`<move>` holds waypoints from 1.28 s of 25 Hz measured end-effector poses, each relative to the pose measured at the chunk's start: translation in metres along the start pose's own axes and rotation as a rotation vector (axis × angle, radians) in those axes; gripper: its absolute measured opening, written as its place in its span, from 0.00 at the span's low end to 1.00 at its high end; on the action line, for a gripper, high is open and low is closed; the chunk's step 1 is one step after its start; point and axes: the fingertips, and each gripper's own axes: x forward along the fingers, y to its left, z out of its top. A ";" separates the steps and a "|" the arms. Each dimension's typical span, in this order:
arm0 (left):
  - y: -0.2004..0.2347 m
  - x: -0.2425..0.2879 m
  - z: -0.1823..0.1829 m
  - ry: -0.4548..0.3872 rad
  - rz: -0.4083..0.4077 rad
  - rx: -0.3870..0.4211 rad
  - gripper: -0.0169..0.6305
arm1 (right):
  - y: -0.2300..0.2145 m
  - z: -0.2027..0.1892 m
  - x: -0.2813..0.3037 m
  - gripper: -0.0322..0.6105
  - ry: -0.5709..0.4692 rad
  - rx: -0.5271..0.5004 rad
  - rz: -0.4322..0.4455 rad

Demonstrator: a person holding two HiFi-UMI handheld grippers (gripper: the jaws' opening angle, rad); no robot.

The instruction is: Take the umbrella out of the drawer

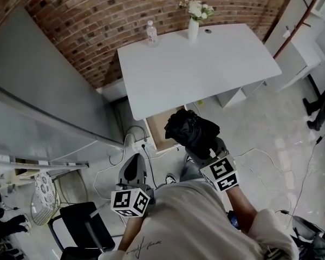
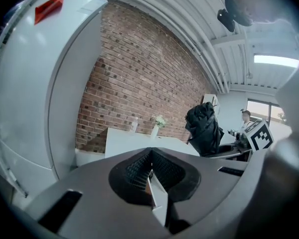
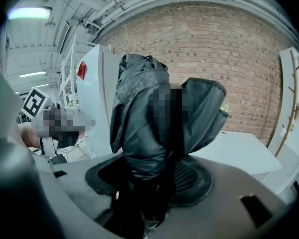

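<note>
The black umbrella (image 3: pixel 149 113), folded with its fabric bunched, sits clamped in my right gripper (image 3: pixel 150 179), held out toward the table (image 1: pixel 206 64). My left gripper (image 2: pixel 150 176) has its jaws together, empty.

One umbrella (image 1: pixel 190 130), one left gripper (image 2: pixel 150 174), one right gripper (image 3: pixel 152 183), one table (image 1: pixel 206 64) — one bottle (image 1: pixel 151 34), one vase (image 1: pixel 193 28).

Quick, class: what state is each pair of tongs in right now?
Left tongs: closed, empty.
Right tongs: closed on the black umbrella.
</note>
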 end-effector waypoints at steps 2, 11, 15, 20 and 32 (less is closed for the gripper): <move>0.001 -0.006 0.004 -0.012 0.004 0.003 0.05 | 0.002 0.006 -0.009 0.46 -0.028 0.005 -0.004; -0.008 -0.022 0.012 -0.046 -0.018 0.015 0.05 | 0.010 0.024 -0.045 0.46 -0.110 0.023 0.012; -0.010 -0.030 0.011 -0.050 -0.023 0.011 0.05 | 0.015 0.020 -0.048 0.46 -0.117 0.047 0.005; -0.010 -0.038 0.008 -0.055 -0.015 -0.009 0.05 | 0.021 0.011 -0.048 0.46 -0.107 0.070 -0.008; -0.009 -0.047 0.006 -0.064 -0.021 0.009 0.05 | 0.028 0.001 -0.055 0.46 -0.108 0.076 -0.025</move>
